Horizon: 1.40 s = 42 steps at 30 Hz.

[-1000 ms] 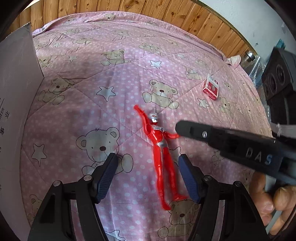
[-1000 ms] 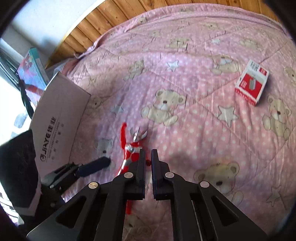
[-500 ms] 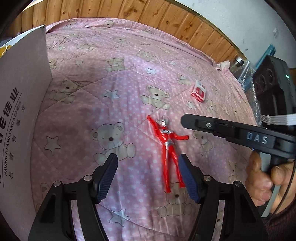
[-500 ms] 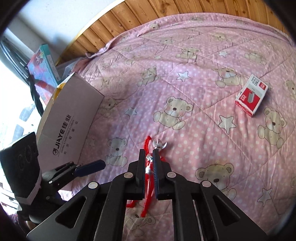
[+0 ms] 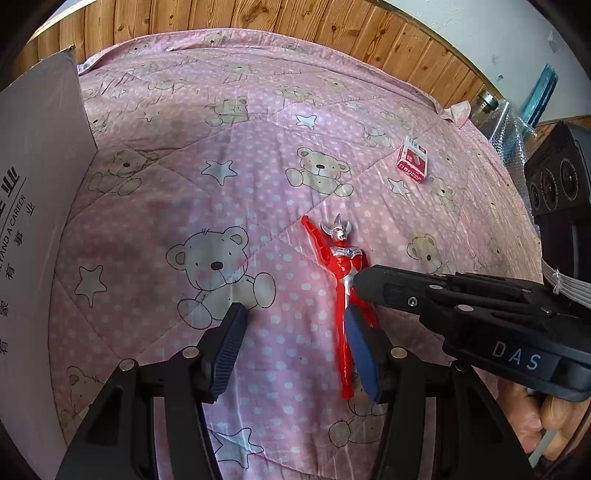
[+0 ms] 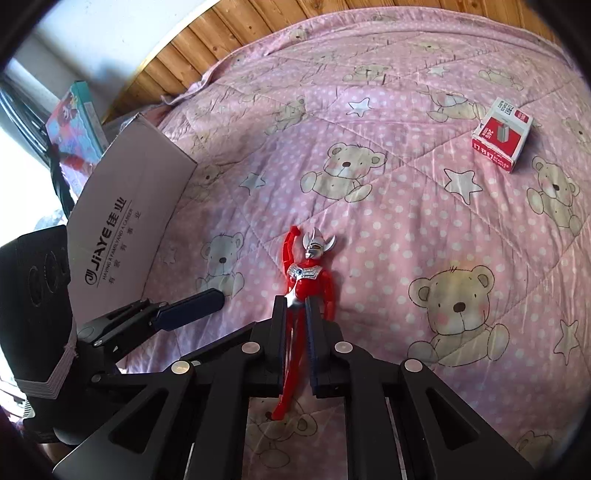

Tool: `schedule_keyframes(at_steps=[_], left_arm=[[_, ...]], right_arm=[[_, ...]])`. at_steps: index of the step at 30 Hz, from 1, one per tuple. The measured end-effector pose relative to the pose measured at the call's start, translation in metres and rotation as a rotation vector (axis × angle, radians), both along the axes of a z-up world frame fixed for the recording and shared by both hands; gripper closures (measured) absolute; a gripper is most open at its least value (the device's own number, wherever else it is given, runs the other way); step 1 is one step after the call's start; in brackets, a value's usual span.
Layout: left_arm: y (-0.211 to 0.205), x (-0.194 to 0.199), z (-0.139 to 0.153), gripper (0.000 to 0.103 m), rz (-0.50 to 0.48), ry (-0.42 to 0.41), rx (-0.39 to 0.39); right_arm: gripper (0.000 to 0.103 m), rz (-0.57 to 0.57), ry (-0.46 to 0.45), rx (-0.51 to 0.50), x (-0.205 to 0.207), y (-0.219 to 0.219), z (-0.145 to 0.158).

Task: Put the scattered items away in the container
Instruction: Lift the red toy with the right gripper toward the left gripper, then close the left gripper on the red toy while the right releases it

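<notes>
A red and silver toy figure point(image 5: 341, 266) point(image 6: 308, 277) lies face up on the pink bear quilt, one arm raised. My right gripper point(image 6: 295, 304) point(image 5: 364, 282) is shut on the figure at the waist, one finger on each side. My left gripper point(image 5: 295, 339) hangs open just left of the figure, and its right pad point(image 5: 360, 350) overlaps the legs. One blue pad point(image 6: 188, 310) of the left gripper shows in the right wrist view. The cardboard box point(image 5: 37, 184) point(image 6: 129, 221) stands at the left. A red and white staple box point(image 5: 413, 164) point(image 6: 502, 134) lies far right.
The quilt point(image 5: 221, 147) covers the whole bed, with wooden panelling point(image 5: 258, 26) behind it. A colourful carton point(image 6: 74, 114) leans beyond the cardboard box. A jar and bubble wrap point(image 5: 495, 110) sit off the bed's far right corner. A person's hand point(image 5: 546, 417) holds the right gripper.
Both grippers rose, then dropped closer to the figure. The right gripper moved from the figure's arm to its waist, fingers now on either side. The left gripper stayed open.
</notes>
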<state>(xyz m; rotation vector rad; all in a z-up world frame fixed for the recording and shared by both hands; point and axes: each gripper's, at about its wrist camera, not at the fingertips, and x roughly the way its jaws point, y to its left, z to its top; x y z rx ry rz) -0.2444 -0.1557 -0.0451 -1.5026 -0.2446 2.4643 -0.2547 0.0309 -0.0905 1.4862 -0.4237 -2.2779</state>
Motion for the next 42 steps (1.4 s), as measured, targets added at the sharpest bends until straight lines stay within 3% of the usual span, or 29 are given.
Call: schedule_keyframes(at_steps=[2,5,7,11,13,16,18,22,25,26,29,32,33,34,36,39,41,42], left_arm=[[0.000,-0.001,0.000,0.047,0.001,-0.003,0.004],[-0.003,-0.001,0.003,0.048,0.024,-0.024,0.016],[-0.008,0.004,0.014,0.048,0.038,0.003,0.078],[0.000,0.003,0.013,0.048,-0.009,-0.029,0.131],[0.005,0.002,-0.001,0.049,-0.016,-0.078,0.106],[0.011,0.003,0.001,0.049,-0.049,-0.063,0.067],[0.010,0.002,0.001,0.049,-0.044,-0.069,0.075],[0.012,0.001,0.004,0.050,-0.046,-0.075,0.055],[-0.003,-0.001,0.009,0.051,0.016,-0.072,0.155],[-0.005,-0.002,0.013,0.051,0.023,-0.057,0.173],[0.006,-0.005,0.021,0.052,-0.040,-0.042,0.234],[0.025,-0.011,0.009,0.052,-0.042,-0.061,0.109],[0.021,-0.013,-0.001,0.057,-0.012,-0.103,0.109],[0.012,-0.011,-0.002,0.065,0.014,-0.076,0.140],[0.007,-0.010,-0.003,0.074,0.006,-0.075,0.117],[0.007,-0.010,-0.001,0.074,-0.005,-0.077,0.108],[0.008,-0.009,0.006,0.075,0.014,-0.093,0.099],[0.008,-0.008,0.014,0.075,0.017,-0.078,0.133]], right_arm=[[0.088,0.008,-0.010,0.002,-0.005,0.003,0.006],[0.088,0.073,0.048,0.025,-0.016,-0.001,0.030],[0.087,0.156,0.056,0.069,-0.029,-0.014,0.033],[0.085,0.286,-0.004,0.158,-0.057,-0.034,0.009],[0.087,0.335,-0.027,0.162,-0.066,-0.040,-0.001],[0.090,0.359,-0.041,0.165,-0.076,-0.043,-0.006],[0.095,0.362,-0.053,0.148,-0.078,-0.040,-0.008],[0.091,0.366,-0.067,0.112,-0.079,-0.030,-0.005],[0.088,0.352,-0.092,0.089,-0.083,-0.023,-0.004],[0.092,0.328,-0.115,0.060,-0.087,-0.019,-0.007],[0.096,0.258,-0.160,0.000,-0.094,-0.010,-0.011],[0.097,0.199,-0.203,-0.014,-0.093,-0.006,-0.012],[0.097,0.186,-0.209,-0.008,-0.092,-0.005,-0.011],[0.097,0.187,-0.203,0.011,-0.091,-0.005,-0.009],[0.092,0.225,-0.190,0.037,-0.089,-0.008,-0.007],[0.089,0.307,-0.176,0.053,-0.093,-0.016,-0.007],[0.093,0.318,-0.179,0.054,-0.095,-0.015,-0.008],[0.095,0.316,-0.181,0.050,-0.095,-0.013,-0.009]])
